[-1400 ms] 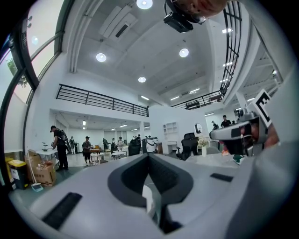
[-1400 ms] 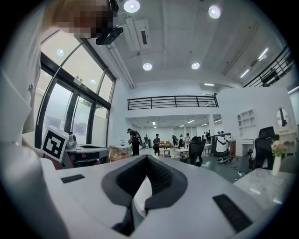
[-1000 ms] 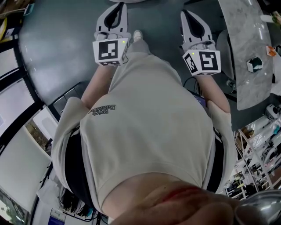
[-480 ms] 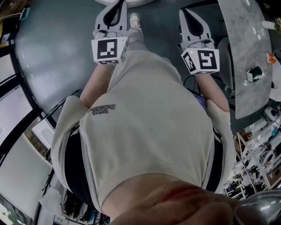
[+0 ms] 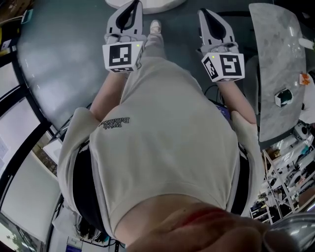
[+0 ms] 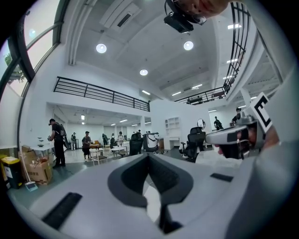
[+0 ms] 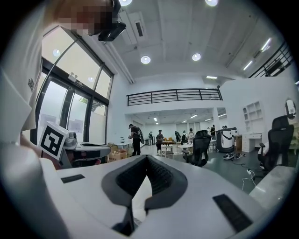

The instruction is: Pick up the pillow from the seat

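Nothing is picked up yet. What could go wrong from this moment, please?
The left tongs and right tongs are both shut and empty, so they cannot grip anything until opened. The marble-topped table lies close on the right side: possible bump. A loose cable lies ahead: possible trip.

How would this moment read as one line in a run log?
left gripper: shut, empty | right gripper: shut, empty | pillow: not in view | task: pick not yet begun

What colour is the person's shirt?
Pale beige; the shirt shows best in the head view.
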### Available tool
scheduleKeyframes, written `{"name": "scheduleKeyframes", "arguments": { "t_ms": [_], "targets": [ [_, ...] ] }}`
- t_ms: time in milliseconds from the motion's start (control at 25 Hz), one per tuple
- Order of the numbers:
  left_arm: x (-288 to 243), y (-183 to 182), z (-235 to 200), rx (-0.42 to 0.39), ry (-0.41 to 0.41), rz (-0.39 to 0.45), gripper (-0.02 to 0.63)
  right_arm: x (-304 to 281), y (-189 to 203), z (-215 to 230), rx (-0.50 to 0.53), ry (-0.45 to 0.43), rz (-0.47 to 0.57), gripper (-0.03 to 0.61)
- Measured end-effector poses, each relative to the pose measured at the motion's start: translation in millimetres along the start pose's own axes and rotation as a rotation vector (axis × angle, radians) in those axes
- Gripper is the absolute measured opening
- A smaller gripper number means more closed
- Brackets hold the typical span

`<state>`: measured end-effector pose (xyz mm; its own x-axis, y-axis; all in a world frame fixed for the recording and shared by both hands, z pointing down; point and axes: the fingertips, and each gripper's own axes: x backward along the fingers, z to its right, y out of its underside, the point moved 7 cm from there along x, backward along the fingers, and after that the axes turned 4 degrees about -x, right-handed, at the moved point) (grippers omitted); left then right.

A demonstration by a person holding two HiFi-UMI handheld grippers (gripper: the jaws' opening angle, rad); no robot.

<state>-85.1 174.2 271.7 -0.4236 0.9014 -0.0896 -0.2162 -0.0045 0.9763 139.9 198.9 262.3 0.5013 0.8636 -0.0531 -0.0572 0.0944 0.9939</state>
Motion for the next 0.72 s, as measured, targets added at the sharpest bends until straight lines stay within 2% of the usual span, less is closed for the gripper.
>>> {"name": "scheduleKeyframes", "arguments": {
  "t_ms": [240,720],
  "targets": [
    [-58.6,-4.5,-39.9,-0.006,0.023,0.004,0.009,-61.4,-13.1,24.3,0.005,0.015,-0.033,0.008],
    [-183.5,1.3,-124.5,0.004,0.040,-0.044,0.009,-201.2,-31.9,82.1,-0.005,0.028,-0.075,0.008]
  ]
}}
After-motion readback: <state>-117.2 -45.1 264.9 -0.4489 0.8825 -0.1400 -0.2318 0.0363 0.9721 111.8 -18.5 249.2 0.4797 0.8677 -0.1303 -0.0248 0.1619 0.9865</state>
